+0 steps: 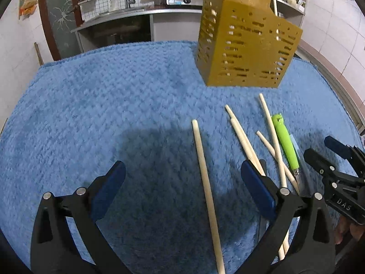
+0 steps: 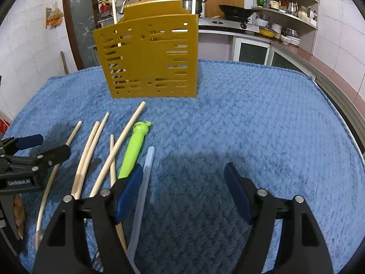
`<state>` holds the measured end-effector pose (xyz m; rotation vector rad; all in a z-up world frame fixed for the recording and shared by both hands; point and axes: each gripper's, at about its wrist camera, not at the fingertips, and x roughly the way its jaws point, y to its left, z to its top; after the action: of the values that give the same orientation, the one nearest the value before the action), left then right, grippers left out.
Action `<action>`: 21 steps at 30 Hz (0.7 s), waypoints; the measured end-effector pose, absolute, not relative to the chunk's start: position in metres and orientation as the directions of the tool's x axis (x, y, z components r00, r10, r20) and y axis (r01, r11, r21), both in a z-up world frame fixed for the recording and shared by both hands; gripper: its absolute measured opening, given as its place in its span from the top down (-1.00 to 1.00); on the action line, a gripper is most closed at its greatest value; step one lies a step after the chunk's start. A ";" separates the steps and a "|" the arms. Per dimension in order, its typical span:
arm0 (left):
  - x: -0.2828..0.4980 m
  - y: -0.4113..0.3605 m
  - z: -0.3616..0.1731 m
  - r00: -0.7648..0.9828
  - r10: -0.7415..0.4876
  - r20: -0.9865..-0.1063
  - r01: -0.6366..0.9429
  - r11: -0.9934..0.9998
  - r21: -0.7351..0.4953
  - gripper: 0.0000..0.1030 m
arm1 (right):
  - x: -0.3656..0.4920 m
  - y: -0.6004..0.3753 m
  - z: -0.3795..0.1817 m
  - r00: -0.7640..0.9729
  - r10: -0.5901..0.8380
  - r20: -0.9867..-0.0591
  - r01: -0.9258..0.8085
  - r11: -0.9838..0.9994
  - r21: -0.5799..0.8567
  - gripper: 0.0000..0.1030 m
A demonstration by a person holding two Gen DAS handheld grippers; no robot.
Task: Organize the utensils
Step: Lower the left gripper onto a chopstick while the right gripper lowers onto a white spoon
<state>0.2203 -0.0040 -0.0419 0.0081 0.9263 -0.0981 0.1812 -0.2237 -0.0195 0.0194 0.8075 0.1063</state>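
While both tools hang low over the blue towel point(image 1: 114, 91), I list what lies under them.

Item, left gripper point(image 1: 182, 182): jaws spread wide, nothing clamped; one wooden chopstick point(image 1: 203, 166) lies on the cloth between them, untouched.

Item, right gripper point(image 2: 182, 189): jaws apart, empty, bare towel between them; a pale translucent stick point(image 2: 146, 178) lies just beside its left finger.

Item, loose utensils: further chopsticks point(image 2: 118, 146), crossed and overlapping, near the green-handled tool point(image 2: 134, 150), all on the towel in front of the yellow slotted holder point(image 2: 148, 57).

Item, holder: upright at the far side, two sticks already standing in it.

Handling, as I judge it: the chopstick is light, stiff, smooth and round, so it may roll or pivot in the pads. I would pinch near mid-length. The soft pile lets it sink, so the fingertips must press into the cloth.

Obstacles: the crossed pile beside my left tool's right finger; the other tool close by; kitchen counter point(image 2: 228, 29) well behind.
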 end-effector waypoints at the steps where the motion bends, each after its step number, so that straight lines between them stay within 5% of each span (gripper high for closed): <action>1: 0.221 -0.004 -0.043 0.591 -0.086 -0.802 0.088 0.995 -0.042 -0.88 | 0.182 -0.223 -0.021 0.682 0.103 -0.724 -0.090 0.994 0.057 -0.40; 11: 0.223 0.002 -0.045 0.574 -0.127 -0.809 0.062 0.992 -0.112 -0.42 | 0.185 -0.212 -0.022 0.655 0.132 -0.744 -0.121 0.990 0.070 -0.11; 16: 0.225 -0.005 -0.042 0.560 -0.141 -0.817 0.079 0.990 -0.117 -0.04 | 0.189 -0.206 -0.024 0.641 0.134 -0.756 -0.132 0.989 0.063 0.21; 18: 0.225 -0.009 -0.042 0.562 -0.121 -0.818 0.083 0.993 -0.089 0.06 | 0.189 -0.207 -0.024 0.637 0.152 -0.756 -0.142 0.987 0.078 0.54; 21: 0.225 -0.012 -0.043 0.564 -0.088 -0.821 0.088 0.995 -0.047 0.25 | 0.189 -0.210 -0.023 0.635 0.154 -0.757 -0.135 0.987 0.088 0.74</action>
<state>0.2249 -0.0123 -0.0427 -0.0002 0.9662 -0.1038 0.1890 -0.2104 -0.0230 0.0237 0.8667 0.1653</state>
